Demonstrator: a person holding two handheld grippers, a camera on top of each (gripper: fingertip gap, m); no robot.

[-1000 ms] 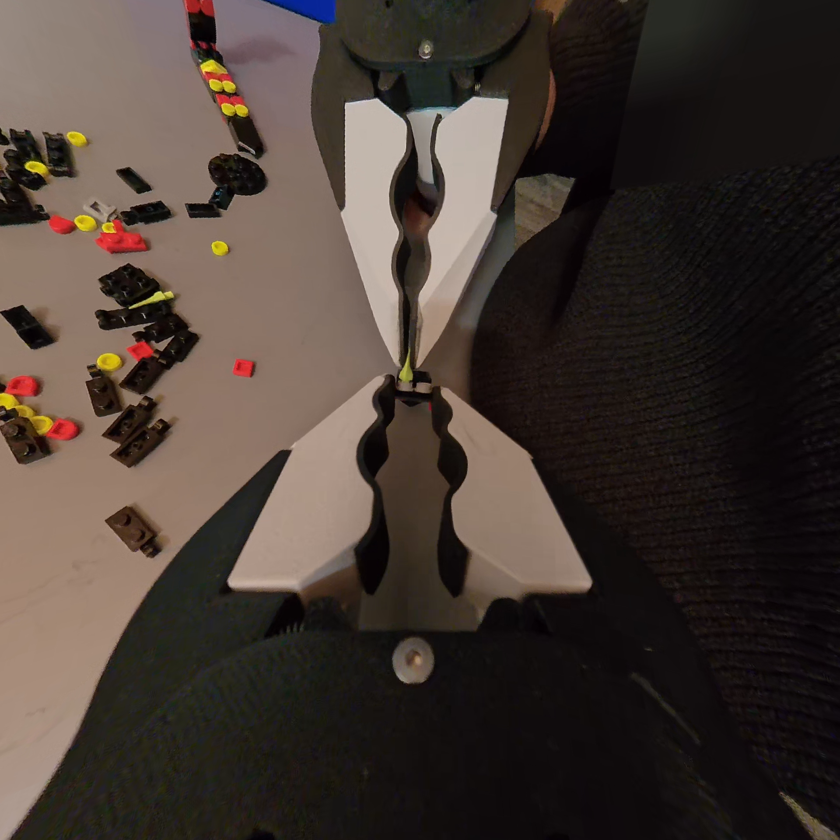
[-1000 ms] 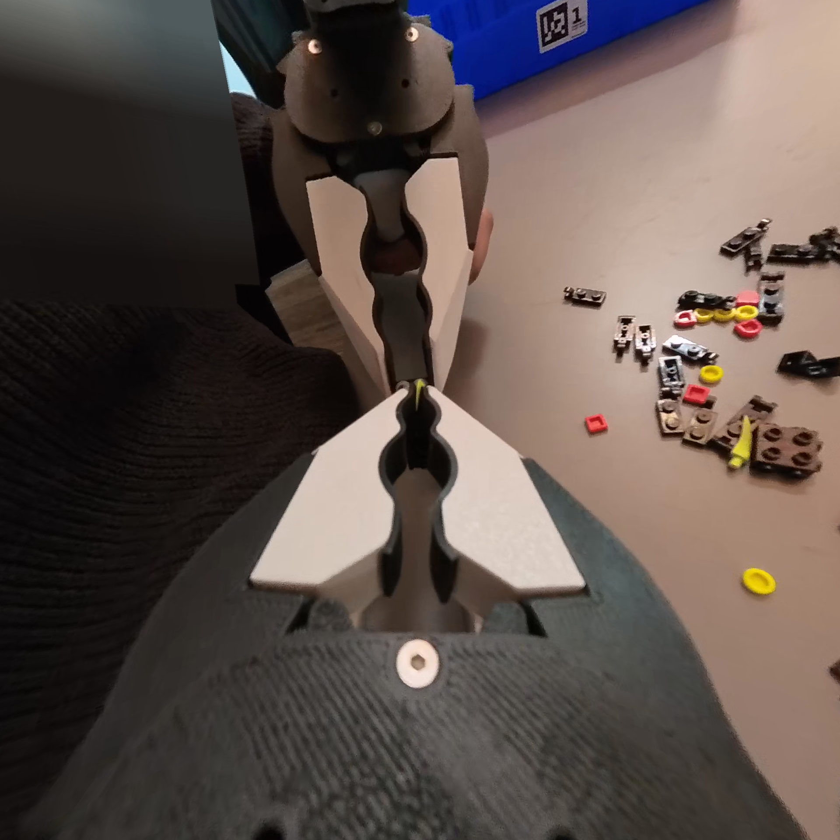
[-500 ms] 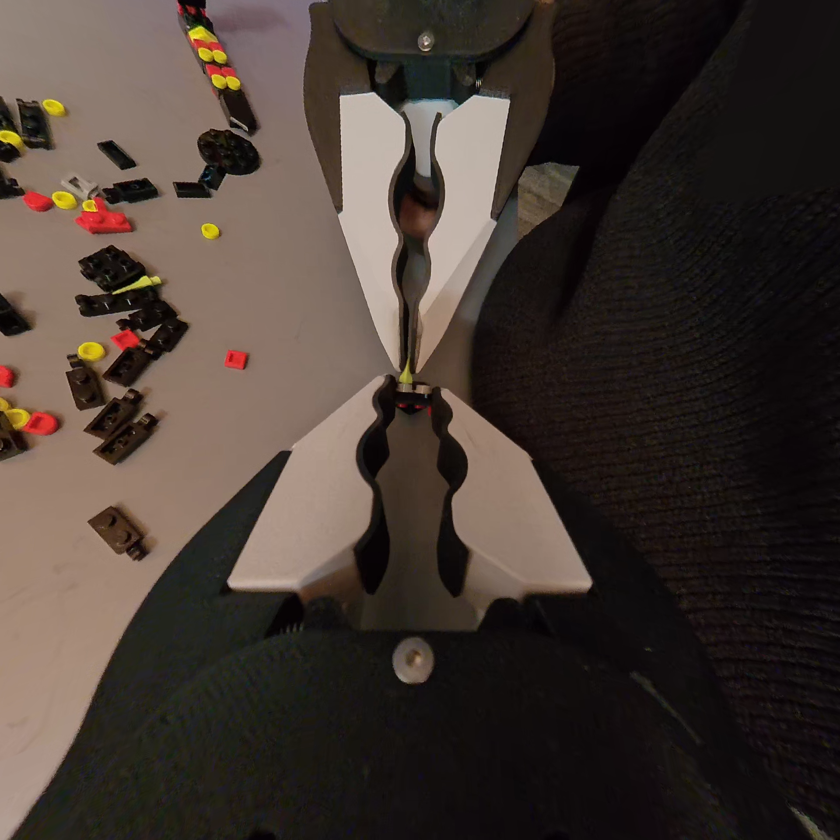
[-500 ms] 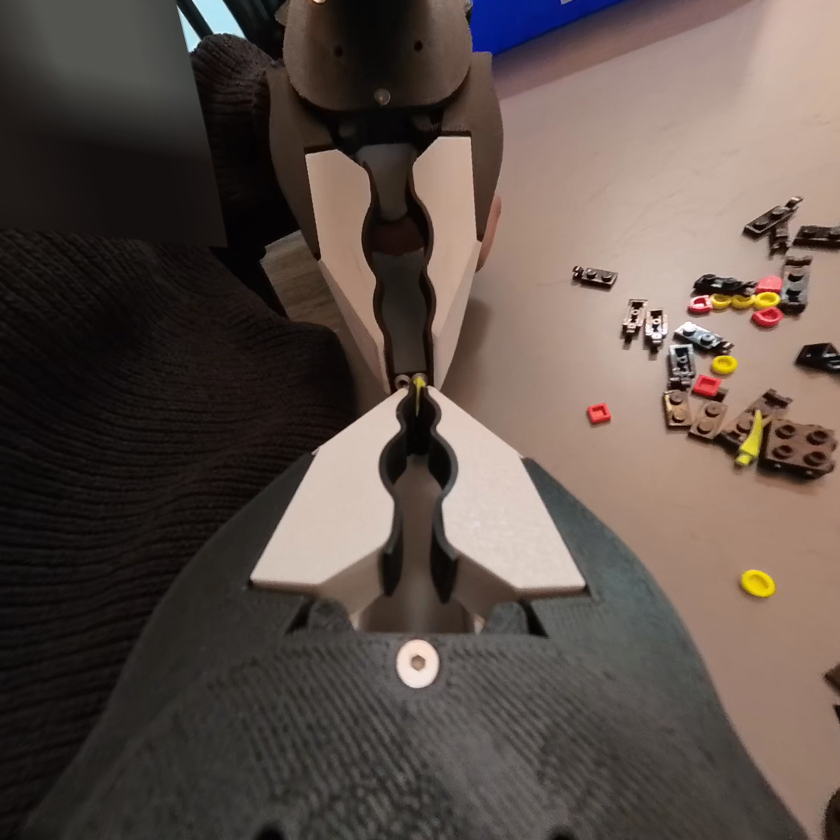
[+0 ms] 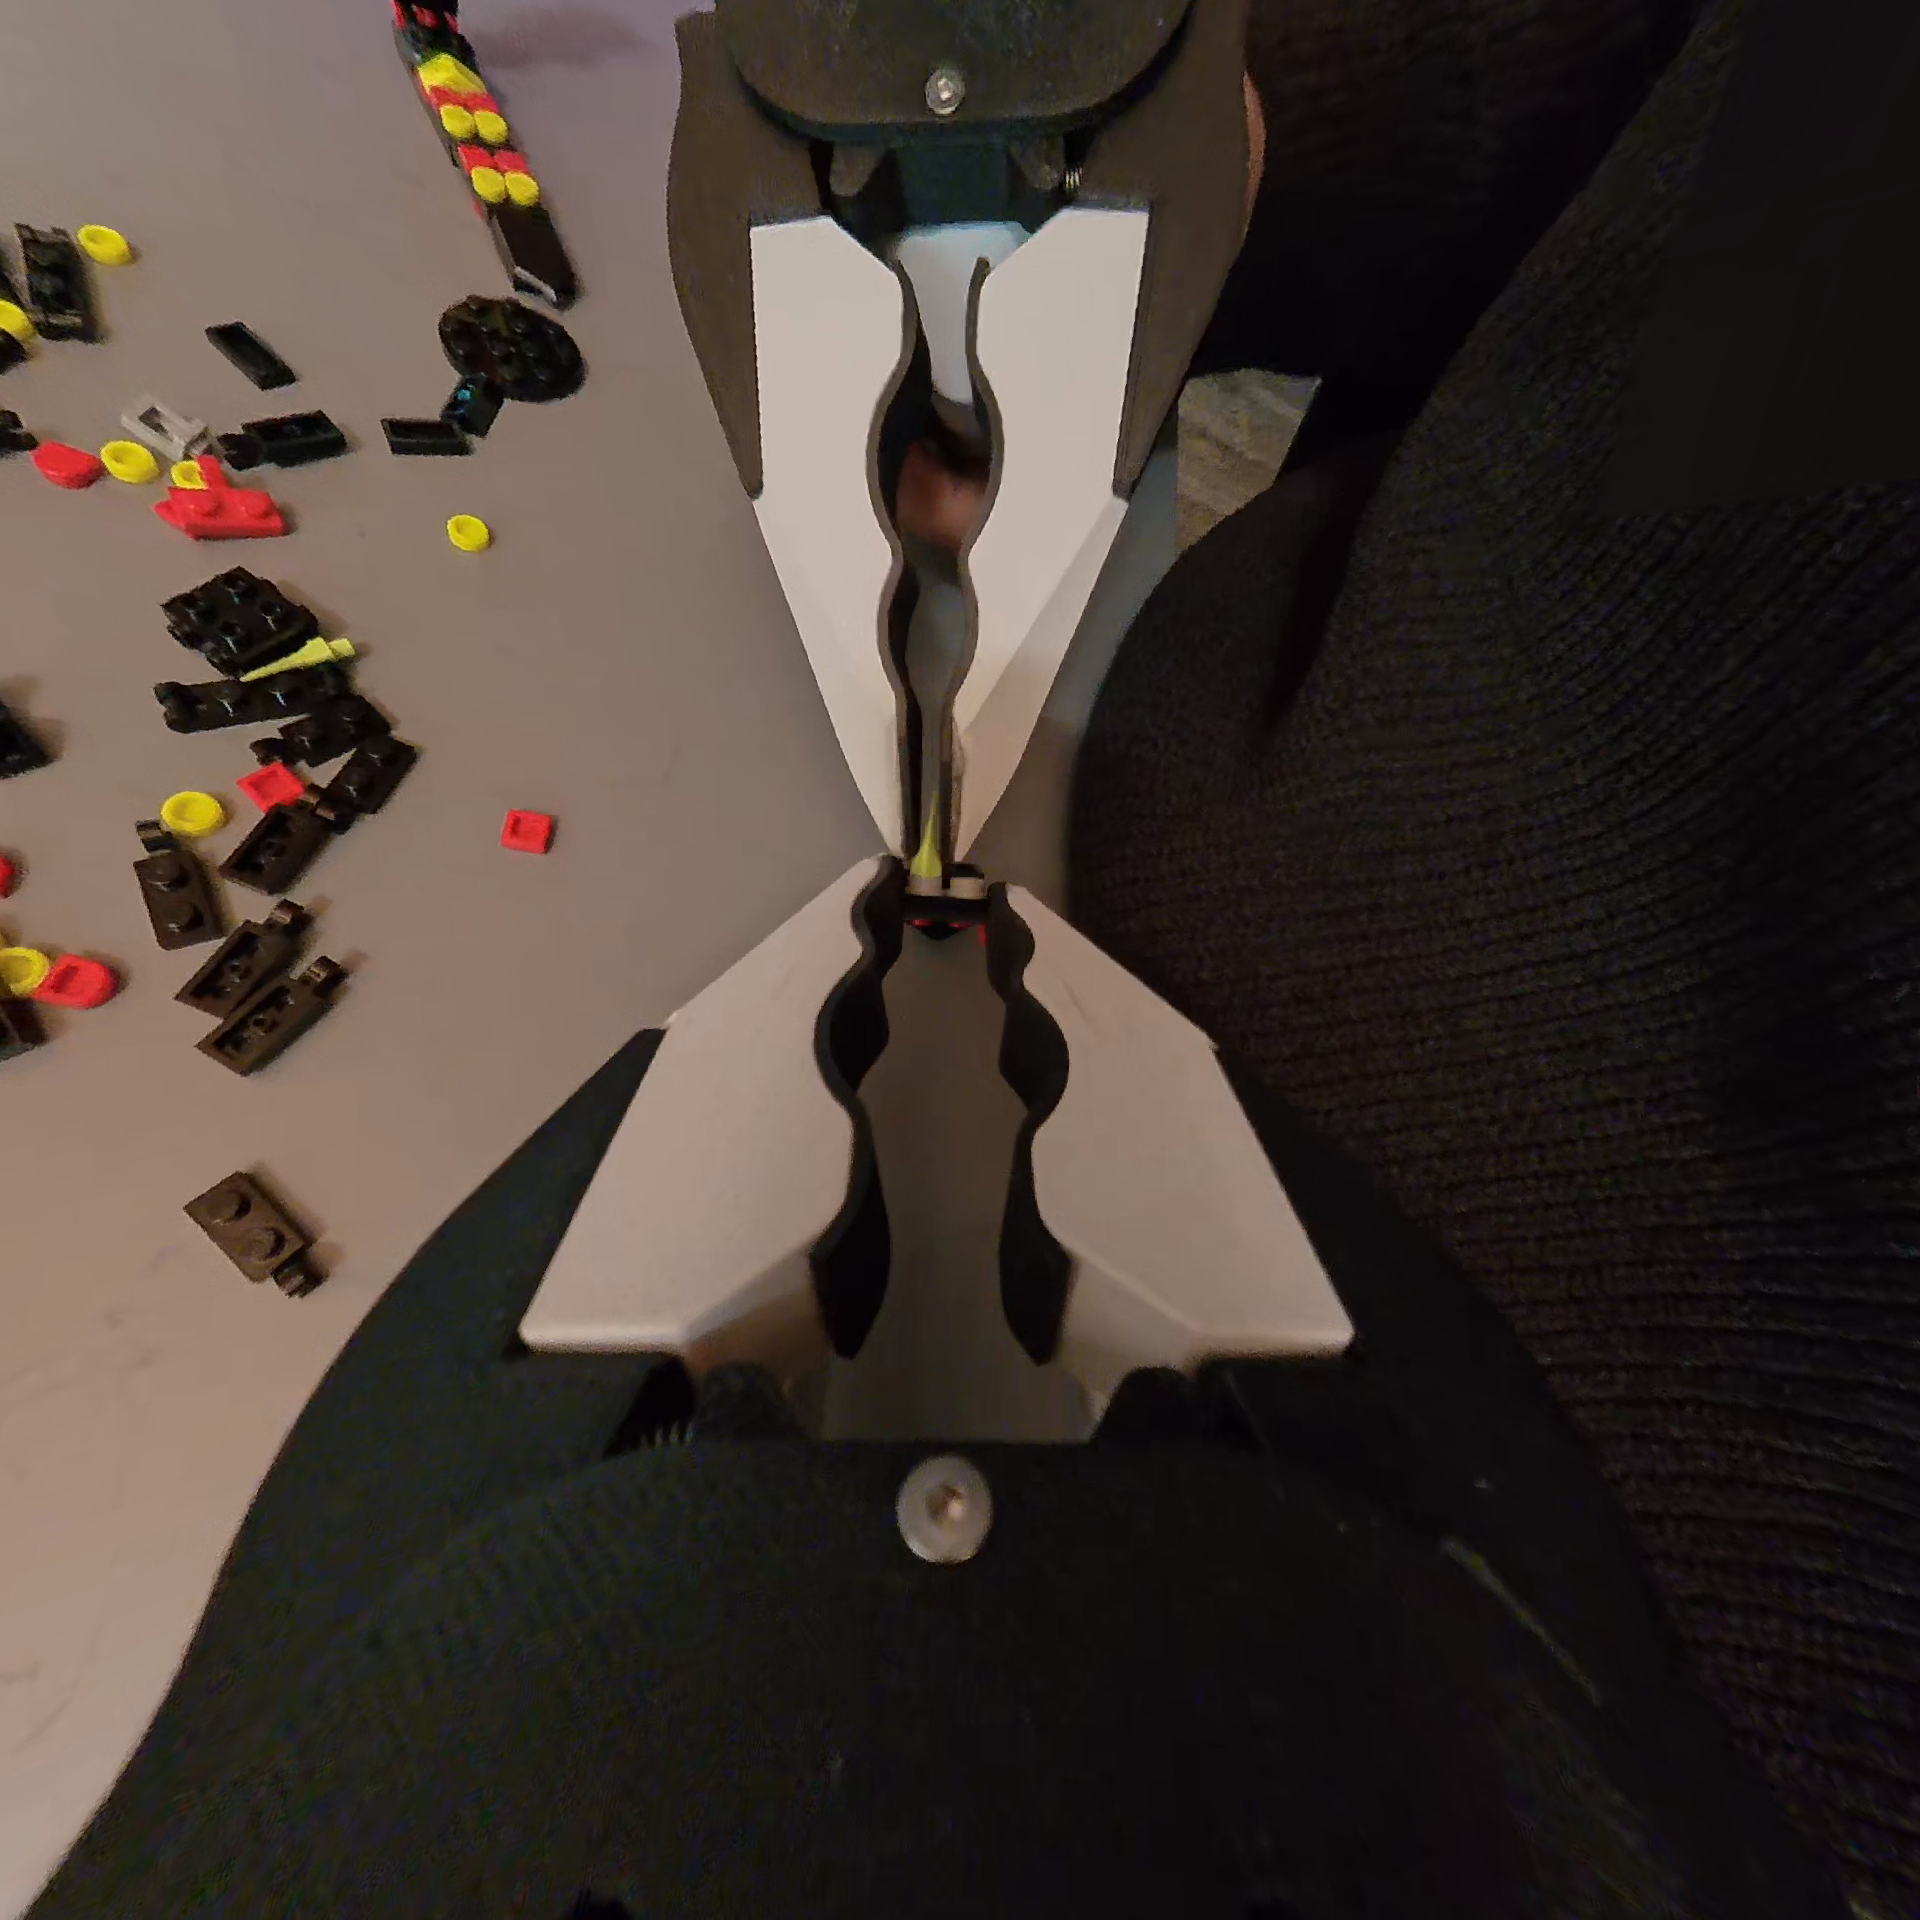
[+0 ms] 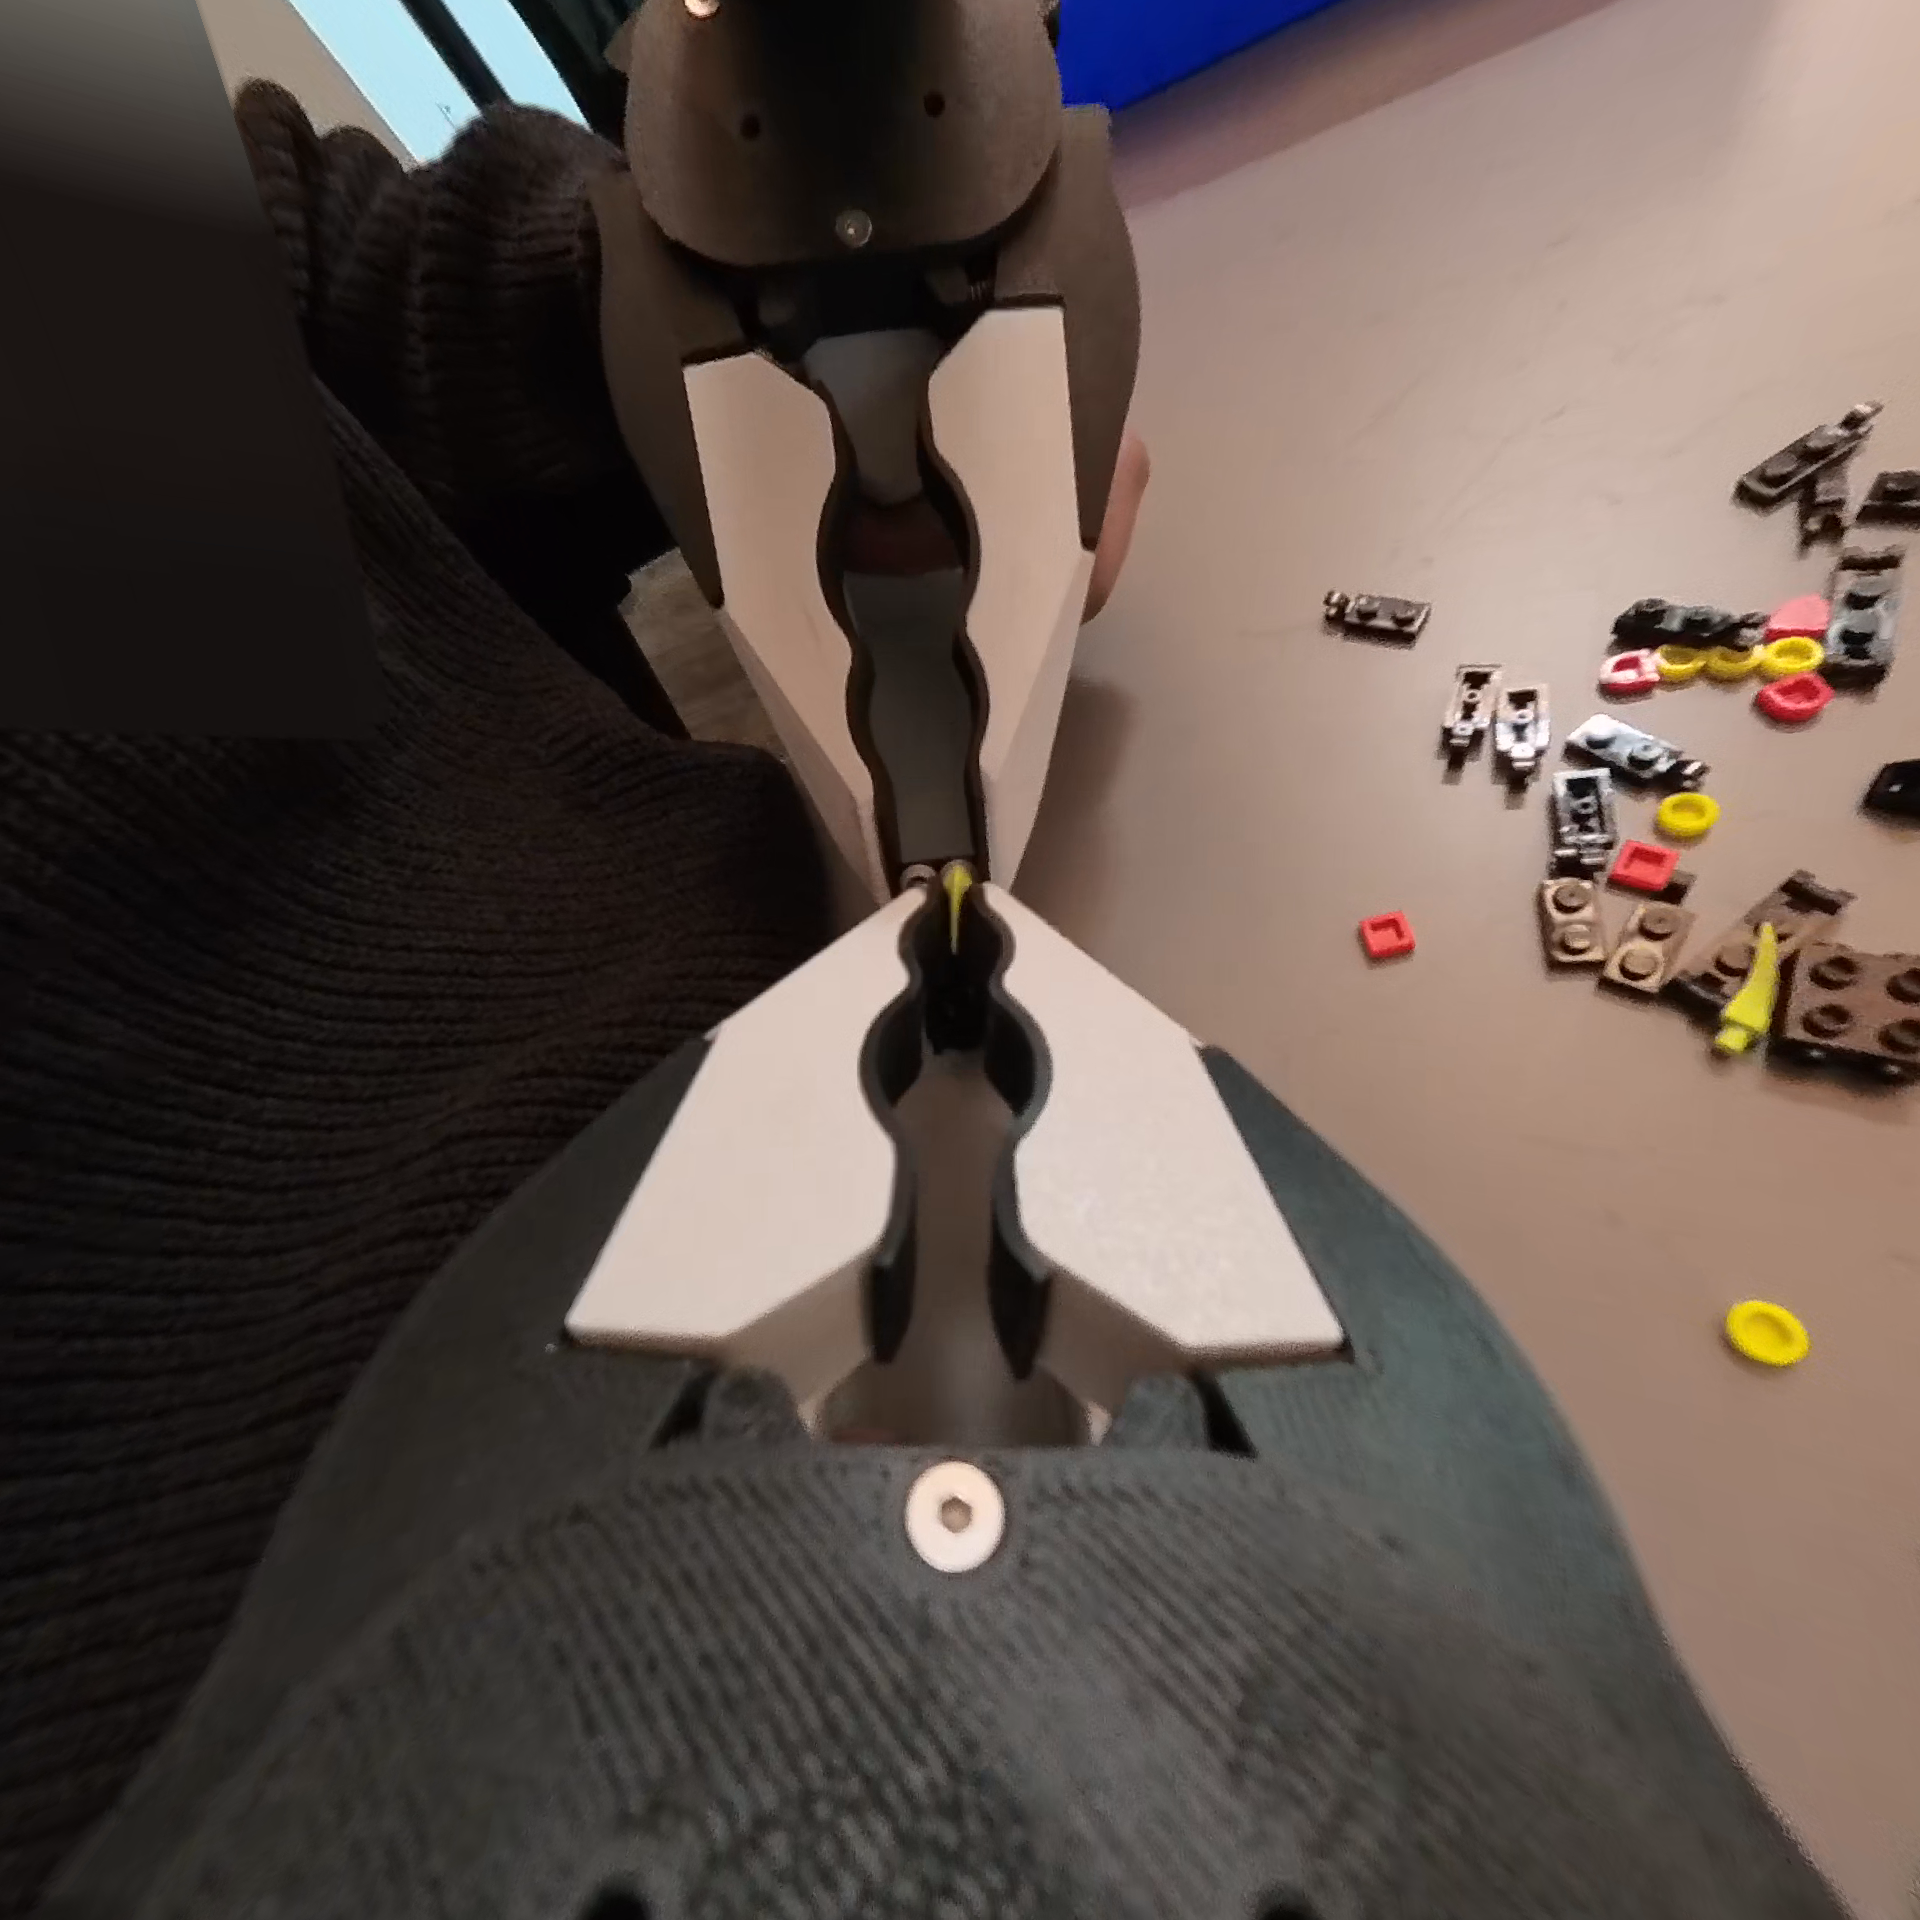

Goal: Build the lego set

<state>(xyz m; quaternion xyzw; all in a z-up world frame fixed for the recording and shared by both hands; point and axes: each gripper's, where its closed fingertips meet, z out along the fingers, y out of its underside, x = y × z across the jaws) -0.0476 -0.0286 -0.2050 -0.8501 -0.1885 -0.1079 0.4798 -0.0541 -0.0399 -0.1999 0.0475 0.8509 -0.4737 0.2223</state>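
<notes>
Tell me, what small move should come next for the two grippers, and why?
Probably press the right gripper gently forward. Its yellow spike already meets the small piece pinched in the left gripper, tip to tip, yet the pictures do not show it seated.

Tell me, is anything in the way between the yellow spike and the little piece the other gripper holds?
Nothing visible. The right gripper pinches the yellow spike, whose tip already meets the small grey-and-red piece in the left gripper.
</notes>
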